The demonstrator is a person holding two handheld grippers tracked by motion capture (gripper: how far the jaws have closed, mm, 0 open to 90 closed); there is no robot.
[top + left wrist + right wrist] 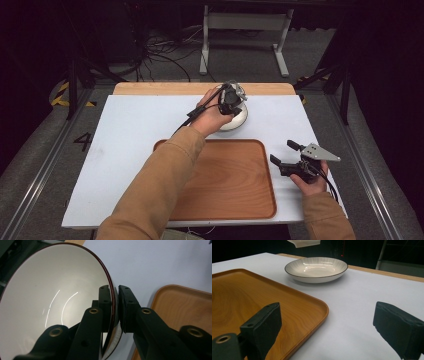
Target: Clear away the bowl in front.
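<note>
High view: the left hand-held gripper (231, 100) reaches the white bowl (236, 119) on the desk (125, 130), beyond an empty wooden tray (225, 180). Left gripper view: its jaws clamp the bowl's rim. Right gripper view: the right hand-held gripper (329, 325) gapes wide, empty.
</note>
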